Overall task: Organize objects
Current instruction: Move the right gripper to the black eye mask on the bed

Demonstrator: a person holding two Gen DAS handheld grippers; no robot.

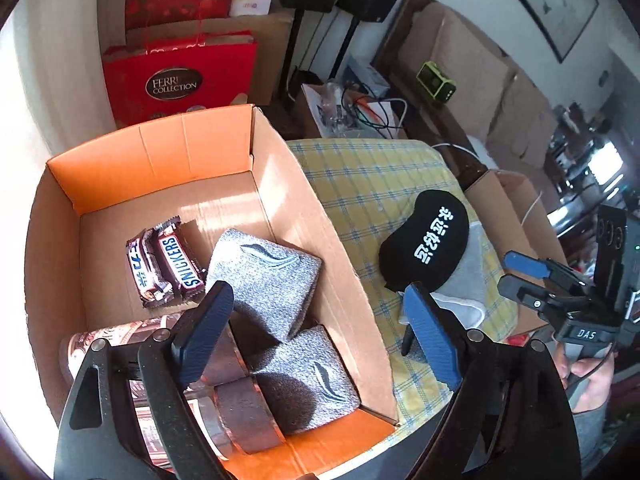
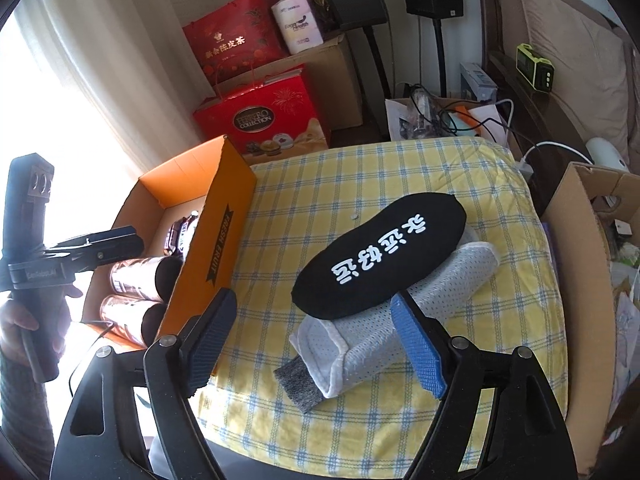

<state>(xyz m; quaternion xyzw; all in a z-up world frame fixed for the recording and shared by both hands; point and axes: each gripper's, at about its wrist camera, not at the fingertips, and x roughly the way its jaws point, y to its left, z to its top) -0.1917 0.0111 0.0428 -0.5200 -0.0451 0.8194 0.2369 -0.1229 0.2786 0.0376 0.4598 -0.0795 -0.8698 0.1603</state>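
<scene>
An open cardboard box (image 1: 304,216) (image 2: 216,240) with an orange inside holds two Snickers bars (image 1: 164,264), two grey wristbands (image 1: 264,276), and copper-coloured cans (image 1: 136,344) (image 2: 140,276). On the yellow checked cloth (image 2: 360,184) beside it lies a black eye mask (image 2: 380,256) (image 1: 424,246) on a white mesh pad (image 2: 400,328), with a grey knit piece (image 2: 298,384) under it. My left gripper (image 1: 320,336) is open and empty above the box's right wall. My right gripper (image 2: 316,344) is open and empty over the mesh pad.
Red gift bags (image 2: 264,120) and boxes stand behind the table by the curtain. Another cardboard box (image 2: 580,280) stands at the table's right. Cables and a small box (image 2: 440,120) lie beyond the far edge. Speaker stands (image 2: 436,20) rise behind.
</scene>
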